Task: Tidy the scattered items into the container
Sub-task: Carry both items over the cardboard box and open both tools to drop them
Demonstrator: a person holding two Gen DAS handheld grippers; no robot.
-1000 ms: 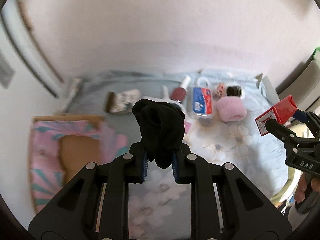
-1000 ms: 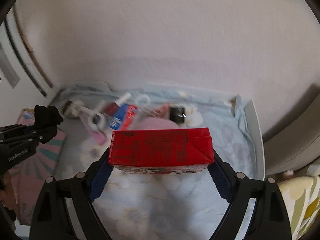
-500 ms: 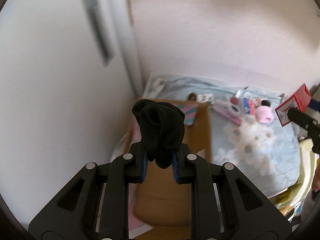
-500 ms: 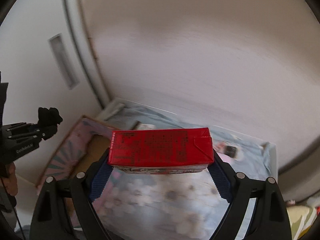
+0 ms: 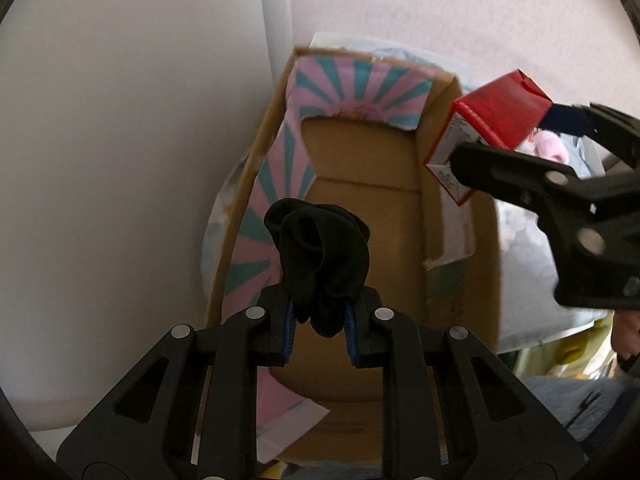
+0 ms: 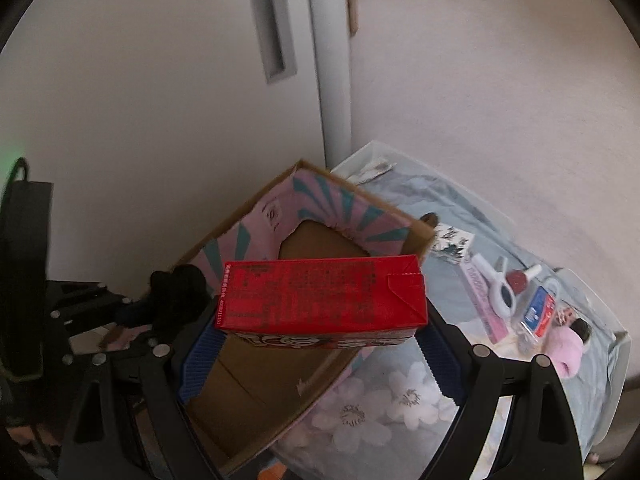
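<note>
Soft, limp black cloth bundle (image 5: 320,256), light and crushable, pinched mid-fold in left gripper (image 5: 320,320) above open brown cardboard box (image 5: 360,184); stiff, slick red rectangular carton (image 6: 320,296) clamped end to end across wide-spread right gripper (image 6: 316,356), over same box.

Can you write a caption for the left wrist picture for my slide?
The left hand-held gripper holds a black sock above a cardboard box, beside a red carton.

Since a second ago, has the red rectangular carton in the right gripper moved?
Yes. The red carton has travelled from above the flowered bedsheet to over the open cardboard box.
</note>
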